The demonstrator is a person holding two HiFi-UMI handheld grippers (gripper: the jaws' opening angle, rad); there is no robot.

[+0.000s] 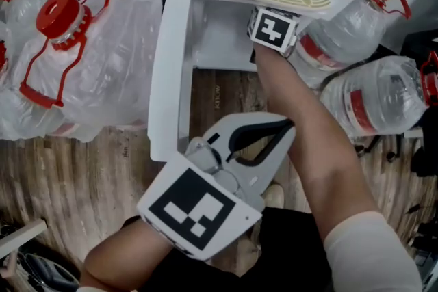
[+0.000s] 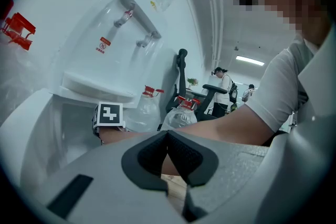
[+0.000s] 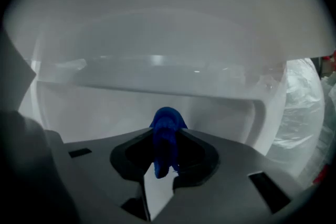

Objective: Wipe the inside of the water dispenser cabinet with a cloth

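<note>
Two roles: our right gripper (image 3: 164, 160) pinches the blue cloth (image 3: 166, 136) inside the cabinet (image 3: 157, 97) to wipe; left gripper (image 2: 168, 139) idles outside, jaws together.

Worn wood-plank floor (image 1: 102, 167) runs underfoot. Wrapped water bottles (image 1: 61, 44) with red caps crowd the left, and loose bottles (image 1: 373, 96) lie at the right. Farther off, a black office chair (image 2: 181, 78) stands under a lit ceiling strip light (image 2: 250, 61), among white walls.

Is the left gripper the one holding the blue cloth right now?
No, the left gripper has its jaws together with nothing between them, while the blue cloth is pinched in the right gripper.
</note>
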